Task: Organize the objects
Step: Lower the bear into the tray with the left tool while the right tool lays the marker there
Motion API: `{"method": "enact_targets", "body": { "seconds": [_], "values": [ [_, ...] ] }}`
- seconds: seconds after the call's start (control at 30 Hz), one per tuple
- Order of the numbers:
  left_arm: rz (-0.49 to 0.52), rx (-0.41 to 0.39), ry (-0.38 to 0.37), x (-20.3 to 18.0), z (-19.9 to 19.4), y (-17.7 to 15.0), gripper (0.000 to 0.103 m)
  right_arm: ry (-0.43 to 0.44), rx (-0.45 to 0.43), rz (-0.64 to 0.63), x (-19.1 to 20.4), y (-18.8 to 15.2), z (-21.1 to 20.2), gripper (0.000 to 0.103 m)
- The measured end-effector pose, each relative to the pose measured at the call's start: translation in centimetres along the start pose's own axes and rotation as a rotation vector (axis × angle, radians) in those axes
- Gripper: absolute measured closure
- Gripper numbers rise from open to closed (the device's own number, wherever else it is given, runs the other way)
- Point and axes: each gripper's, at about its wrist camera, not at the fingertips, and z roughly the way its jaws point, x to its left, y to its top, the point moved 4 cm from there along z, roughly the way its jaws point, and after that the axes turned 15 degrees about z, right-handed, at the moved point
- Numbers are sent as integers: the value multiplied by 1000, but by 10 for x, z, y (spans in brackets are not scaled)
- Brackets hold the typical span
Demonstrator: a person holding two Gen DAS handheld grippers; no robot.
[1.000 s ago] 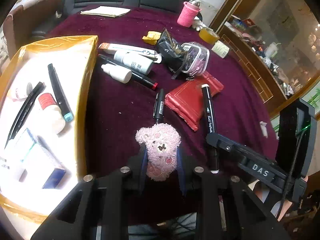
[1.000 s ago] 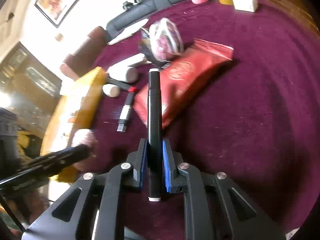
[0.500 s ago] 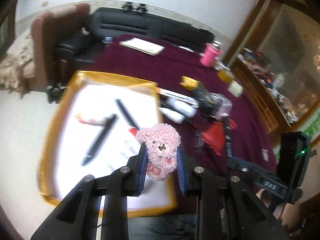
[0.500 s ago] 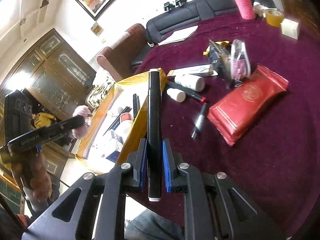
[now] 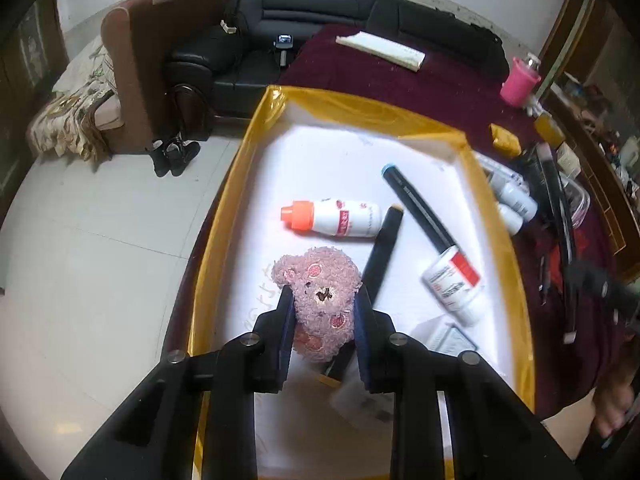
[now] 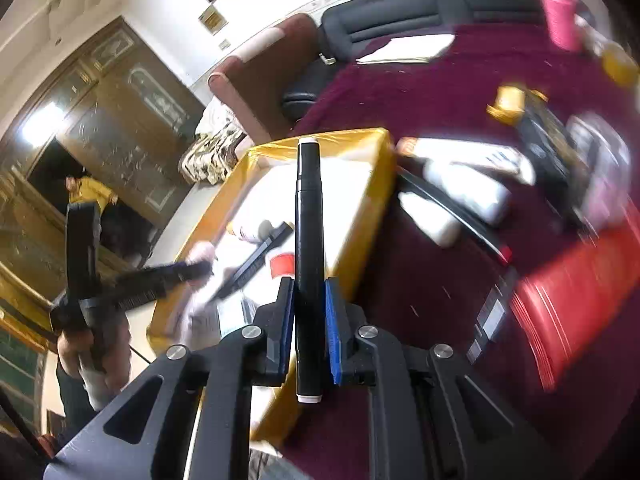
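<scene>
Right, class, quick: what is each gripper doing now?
Left gripper: shut on the fuzzy pink plush bear.
Right gripper: shut on the long black marker pen.

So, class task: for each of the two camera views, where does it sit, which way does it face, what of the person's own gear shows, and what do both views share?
Left wrist view: sits on the left claw, looking steeply down into the yellow-rimmed tray; its fingers clamp a pink plush bear.
Right wrist view: sits on the right claw, facing across the maroon table toward the tray; its fingers pinch a black marker, and the left claw and a hand show at left.
Shared: the tray, the pink cup and the black sofa.
</scene>
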Motion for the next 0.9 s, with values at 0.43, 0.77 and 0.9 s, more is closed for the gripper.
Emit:
{"method": "enact_targets", "body": {
  "seconds": [0.43,0.77,0.9],
  "values": [
    [21,34,7,10,14,-2,78,-258,75,-144,27,47,107,90],
    [15,-22,13,4,11,2,58,-246,73,-107,17,34,106,86],
    [-60,-96,26,5,-4,3,41,-153,30,-61,16,34,83,66]
  ]
}}
